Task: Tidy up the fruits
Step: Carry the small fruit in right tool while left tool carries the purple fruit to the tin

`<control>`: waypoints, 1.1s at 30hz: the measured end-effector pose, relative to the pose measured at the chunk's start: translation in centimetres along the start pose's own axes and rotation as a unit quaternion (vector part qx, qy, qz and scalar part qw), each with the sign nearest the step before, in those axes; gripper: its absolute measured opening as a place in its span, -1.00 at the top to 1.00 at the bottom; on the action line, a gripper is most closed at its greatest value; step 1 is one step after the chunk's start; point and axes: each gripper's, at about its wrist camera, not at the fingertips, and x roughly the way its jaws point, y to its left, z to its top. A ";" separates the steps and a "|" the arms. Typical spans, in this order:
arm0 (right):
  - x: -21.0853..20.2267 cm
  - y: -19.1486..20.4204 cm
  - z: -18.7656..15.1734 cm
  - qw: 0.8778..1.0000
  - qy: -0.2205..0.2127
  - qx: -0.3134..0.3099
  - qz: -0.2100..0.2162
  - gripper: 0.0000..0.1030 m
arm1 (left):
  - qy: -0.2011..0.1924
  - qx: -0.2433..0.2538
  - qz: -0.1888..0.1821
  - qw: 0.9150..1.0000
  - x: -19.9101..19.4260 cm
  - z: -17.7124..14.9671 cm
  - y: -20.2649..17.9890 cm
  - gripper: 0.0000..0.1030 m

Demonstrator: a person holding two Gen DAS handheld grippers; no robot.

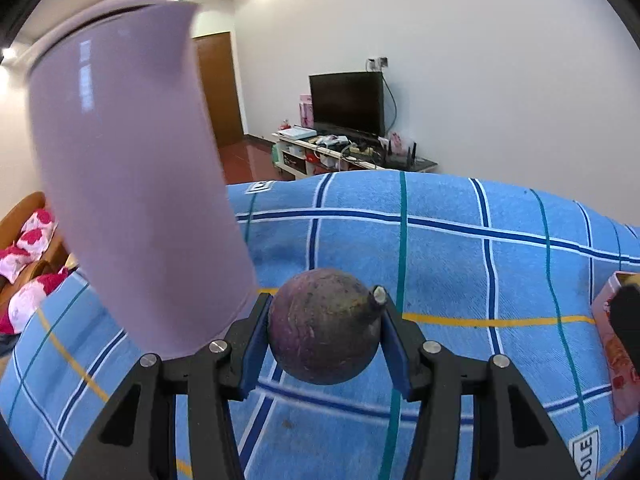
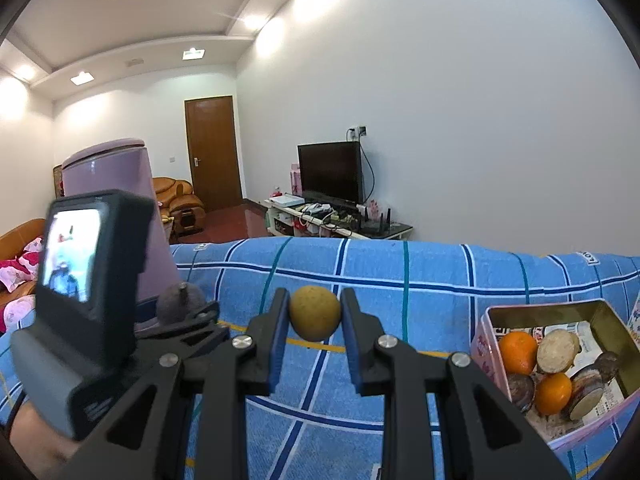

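My left gripper [image 1: 325,326] is shut on a dark purple round fruit [image 1: 322,332] with a short stem, held above the blue checked cloth [image 1: 460,272]. The same fruit [image 2: 180,304] shows at the left of the right wrist view, beside the left gripper's camera body [image 2: 88,276]. My right gripper [image 2: 314,314] is shut on a small yellow-brown round fruit [image 2: 315,313], also held above the cloth. A pink tin box [image 2: 486,344] at the right holds oranges [image 2: 518,352] and several cut brown and purple fruits; its edge shows in the left wrist view [image 1: 604,320].
A tall lilac bin [image 1: 128,184] stands on the cloth close to the left of my left gripper; it also shows in the right wrist view [image 2: 116,168]. Beyond the cloth are a TV [image 2: 332,172] on a low stand, a wooden door and armchairs.
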 end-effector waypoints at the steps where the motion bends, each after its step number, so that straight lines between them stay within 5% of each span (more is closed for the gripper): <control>1: -0.1 0.1 -0.2 1.000 0.000 -0.002 -0.001 0.45 | -0.002 -0.004 0.001 1.000 0.0 0.0 0.1 -0.03; 17: -2.4 1.0 -1.2 1.000 -0.006 -0.026 -0.007 0.45 | -0.059 0.001 0.030 0.998 -4.1 -1.9 0.0 -0.03; 33: -5.0 0.6 -1.9 0.999 -0.011 -0.035 -0.019 0.45 | -0.061 0.002 0.022 0.998 -5.6 -3.0 -0.5 -0.03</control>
